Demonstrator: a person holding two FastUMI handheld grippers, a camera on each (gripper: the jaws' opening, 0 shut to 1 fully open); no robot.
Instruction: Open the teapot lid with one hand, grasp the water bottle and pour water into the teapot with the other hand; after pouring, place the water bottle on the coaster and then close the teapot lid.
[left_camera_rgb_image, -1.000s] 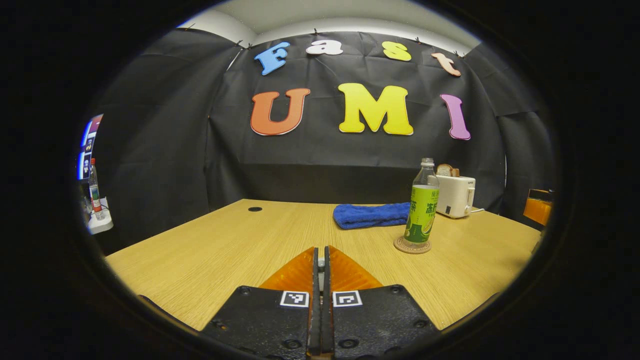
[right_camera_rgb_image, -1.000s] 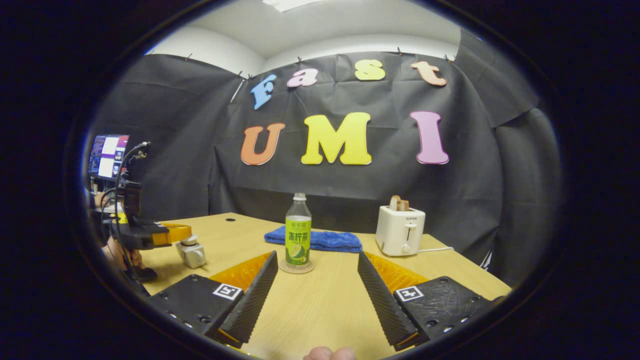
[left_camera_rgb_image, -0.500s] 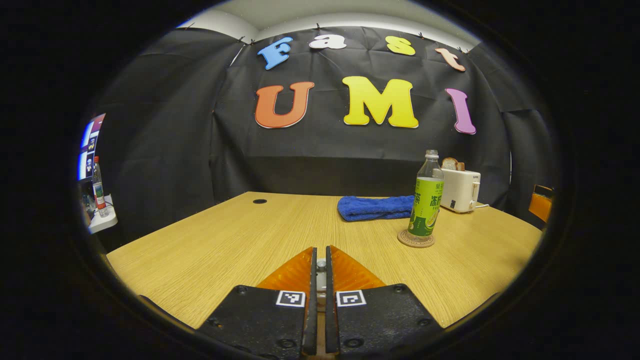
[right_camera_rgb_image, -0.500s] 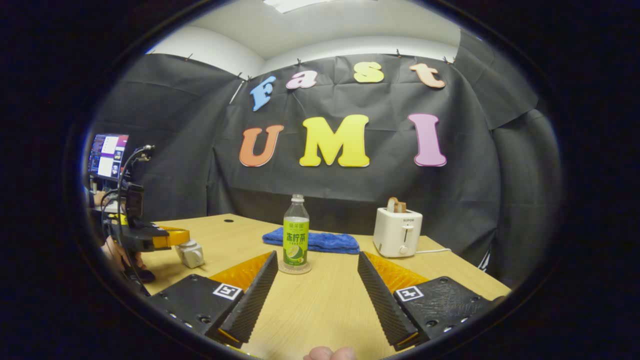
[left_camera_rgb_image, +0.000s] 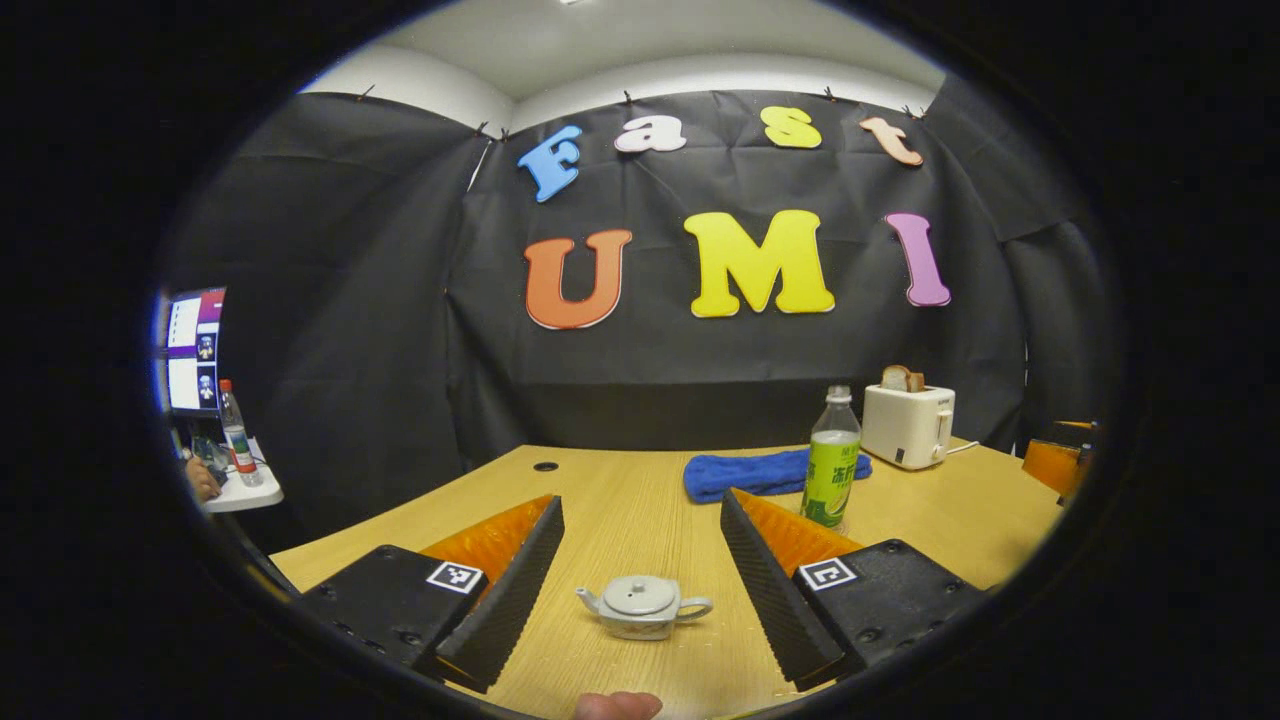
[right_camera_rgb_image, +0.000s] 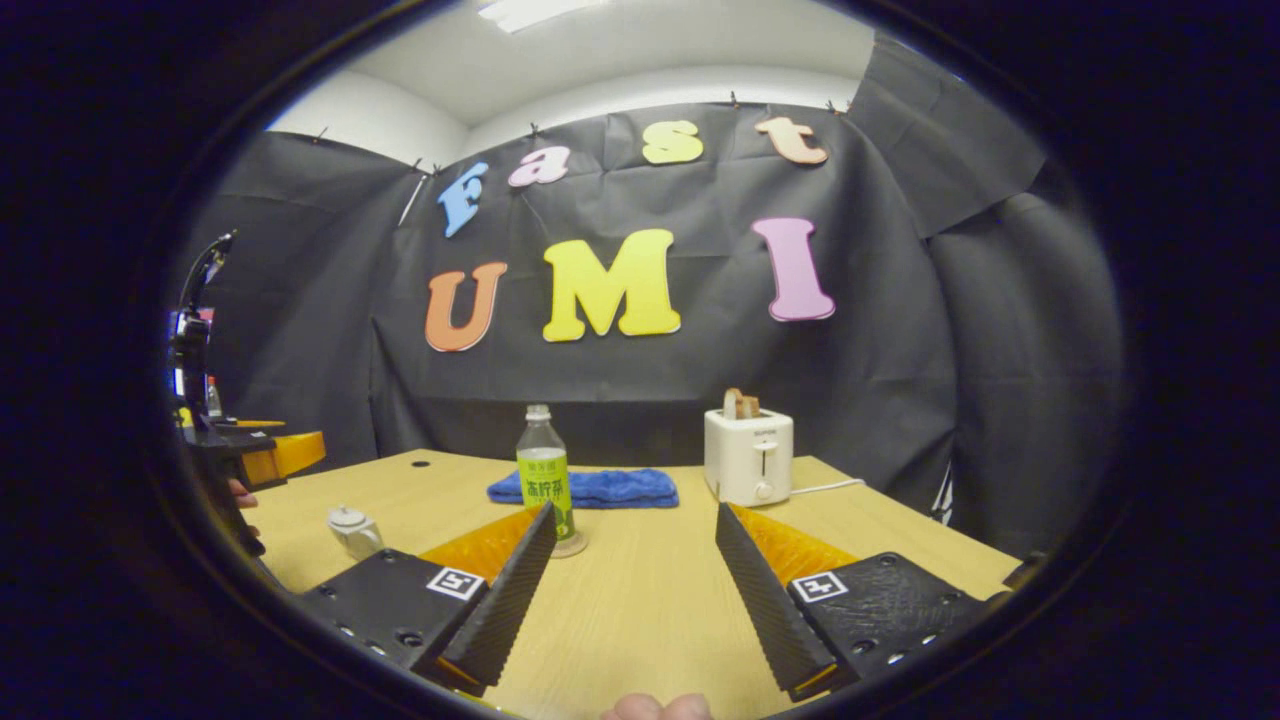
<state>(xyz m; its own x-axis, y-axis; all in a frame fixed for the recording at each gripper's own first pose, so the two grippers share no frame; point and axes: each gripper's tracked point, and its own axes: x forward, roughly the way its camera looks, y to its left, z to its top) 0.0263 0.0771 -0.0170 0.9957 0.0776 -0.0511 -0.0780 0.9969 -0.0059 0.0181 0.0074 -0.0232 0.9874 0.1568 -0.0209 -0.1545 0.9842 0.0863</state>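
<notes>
A small pale grey teapot (left_camera_rgb_image: 642, 606) with its lid on sits on the wooden table (left_camera_rgb_image: 620, 505), below and between the spread fingers of my left gripper (left_camera_rgb_image: 642, 535), which is open and holds nothing. The teapot (right_camera_rgb_image: 351, 528) also shows at the left of the right gripper view, with the left gripper (right_camera_rgb_image: 262, 455) raised above it. The green-labelled water bottle (right_camera_rgb_image: 543, 480) stands upright on a round coaster (right_camera_rgb_image: 573, 546) ahead of my open right gripper (right_camera_rgb_image: 635, 535). In the left gripper view the bottle (left_camera_rgb_image: 830, 460) stands to the right.
A folded blue towel (right_camera_rgb_image: 590, 487) lies behind the bottle, and a white toaster (right_camera_rgb_image: 748, 456) holding bread stands at the back right. A screen (left_camera_rgb_image: 188, 350) and another bottle (left_camera_rgb_image: 236, 435) sit on a side shelf beyond the table's left edge.
My left gripper has opened, let go of the teapot lid and risen; the lidded teapot now lies below it. The right gripper view has swung right, so the bottle sits further left.
</notes>
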